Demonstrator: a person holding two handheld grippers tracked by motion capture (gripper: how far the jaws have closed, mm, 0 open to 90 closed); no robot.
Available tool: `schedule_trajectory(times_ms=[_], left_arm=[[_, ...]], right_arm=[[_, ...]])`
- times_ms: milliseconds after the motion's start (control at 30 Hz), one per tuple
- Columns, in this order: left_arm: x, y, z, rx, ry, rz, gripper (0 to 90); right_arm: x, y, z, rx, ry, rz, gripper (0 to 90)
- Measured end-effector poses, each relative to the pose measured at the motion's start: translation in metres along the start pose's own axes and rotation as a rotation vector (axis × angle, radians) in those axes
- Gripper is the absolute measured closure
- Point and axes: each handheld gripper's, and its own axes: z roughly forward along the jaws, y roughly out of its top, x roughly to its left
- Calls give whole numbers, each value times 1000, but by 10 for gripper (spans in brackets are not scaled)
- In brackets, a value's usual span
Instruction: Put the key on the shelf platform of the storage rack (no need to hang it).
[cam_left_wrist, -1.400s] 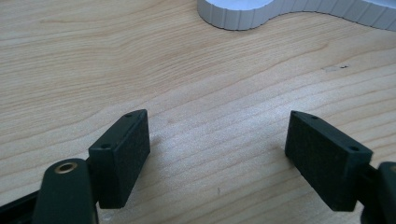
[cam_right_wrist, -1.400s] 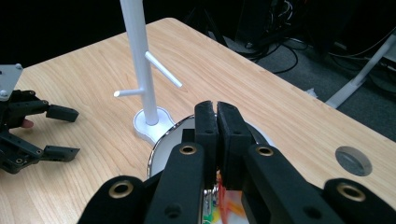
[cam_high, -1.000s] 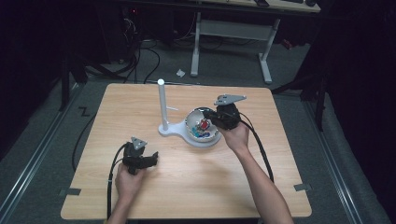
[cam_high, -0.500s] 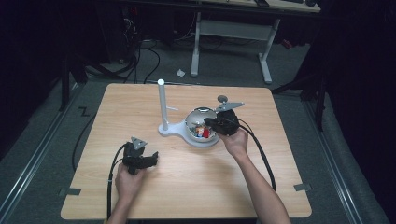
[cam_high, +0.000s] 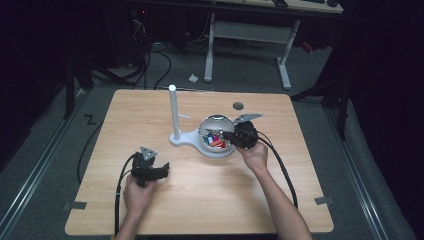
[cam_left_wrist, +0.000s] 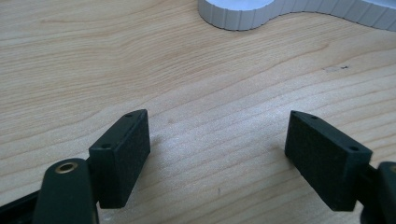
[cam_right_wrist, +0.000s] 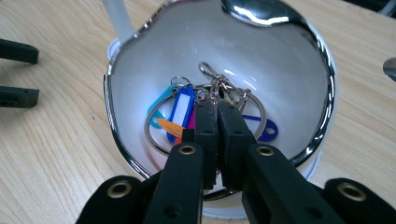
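Descent marks the change: the right gripper (cam_right_wrist: 217, 109), raised above the bowl (cam_high: 216, 122) a second ago, now dips inside it, jaws pressed together among the key rings (cam_right_wrist: 205, 105) with nothing visibly caught, so a pick looks close. The left gripper (cam_left_wrist: 217, 154) rests open on the wooden table (cam_high: 150, 107) beside the white post stand (cam_high: 173, 112), amid a dark, cable-strewn room.

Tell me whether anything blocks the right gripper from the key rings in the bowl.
Nothing visible does. The right gripper, jaws shut, dips past the rim of the bowl straight over the key rings; the white post stands off to the side.
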Motion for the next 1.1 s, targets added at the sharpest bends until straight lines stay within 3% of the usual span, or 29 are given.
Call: schedule_trajectory(times_ms=[267, 400, 500, 700, 833, 1100], left_arm=[[0, 0, 0, 1, 0, 5, 225], [1, 0, 0, 3, -2, 6, 225], [1, 1, 0, 4, -6, 17, 225], [1, 0, -1, 8, -10, 18, 224], [2, 0, -1, 9, -11, 19, 224], [2, 0, -1, 9, -11, 21, 224]], right_arm=[[3, 1, 3, 0, -14, -1, 857], [5, 1, 6, 27, -34, -17, 788], [5, 1, 5, 16, -37, -10, 702], [9, 4, -7, -17, -70, -23, 535], [9, 7, -18, -38, -95, -29, 502], [7, 8, -37, -70, -99, -10, 478]])
